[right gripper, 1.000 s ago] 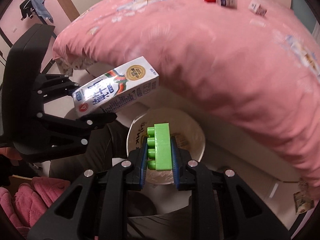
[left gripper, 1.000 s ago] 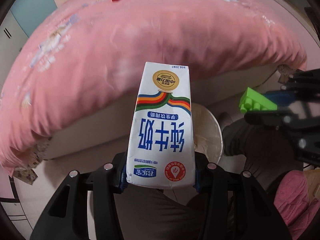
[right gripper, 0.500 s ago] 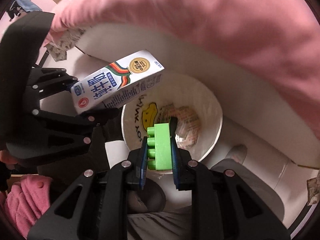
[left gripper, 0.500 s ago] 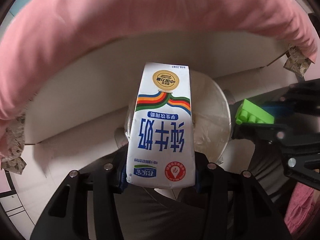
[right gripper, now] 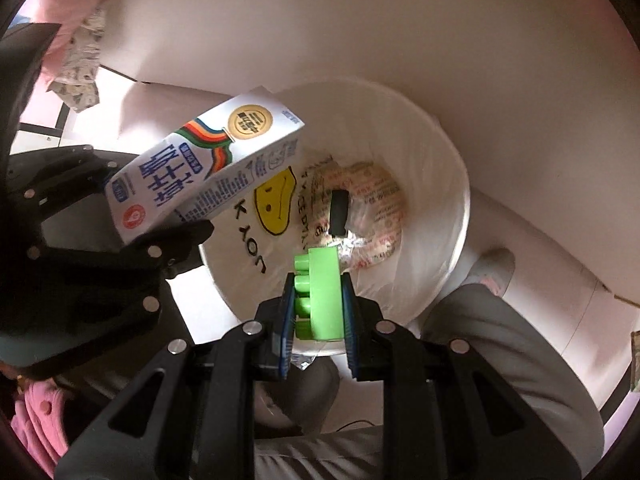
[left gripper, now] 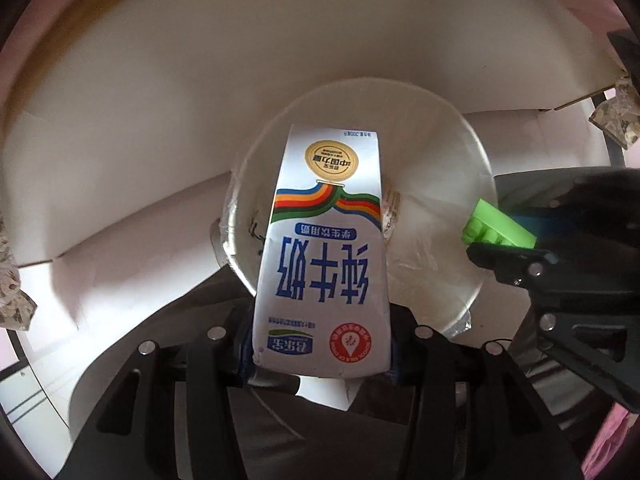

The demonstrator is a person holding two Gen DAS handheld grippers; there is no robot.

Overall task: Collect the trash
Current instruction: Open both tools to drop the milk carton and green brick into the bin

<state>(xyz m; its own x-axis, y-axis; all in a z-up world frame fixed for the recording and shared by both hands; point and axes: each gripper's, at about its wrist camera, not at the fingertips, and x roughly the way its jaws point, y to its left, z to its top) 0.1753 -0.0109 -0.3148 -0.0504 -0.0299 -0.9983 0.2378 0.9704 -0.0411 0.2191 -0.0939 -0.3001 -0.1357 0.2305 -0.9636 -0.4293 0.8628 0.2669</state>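
**Milk carton and green brick held over the white bin**

In the left wrist view the left gripper [left gripper: 322,354] grasps a white milk carton [left gripper: 324,256] by its lower end, the blue pads pressed against both sides. The carton fills the centre of the frame, its printed face turned upside down, and it stands over the open mouth of a round white bin [left gripper: 460,128] lined with a clear plastic bag. At the right edge of the same view the right gripper [left gripper: 500,240] reaches in, clenched on a green toy brick [left gripper: 492,228] just beside the bin's rim.

In the right wrist view the right gripper [right gripper: 316,312] sits at lower centre, its jaws closed tight on the green toy brick [right gripper: 322,292], which hangs over the near rim of the bin [right gripper: 452,184]. At the bottom of the bin lie a crumpled wrapper [right gripper: 376,200] with red print and a small dark object [right gripper: 339,212]. A yellow face and black lettering show on the bin's inner left wall. The milk carton [right gripper: 200,172] slants across the upper left, over the bin's left rim, held by the left gripper [right gripper: 132,224]. Grey trouser legs [right gripper: 500,344] show at lower right
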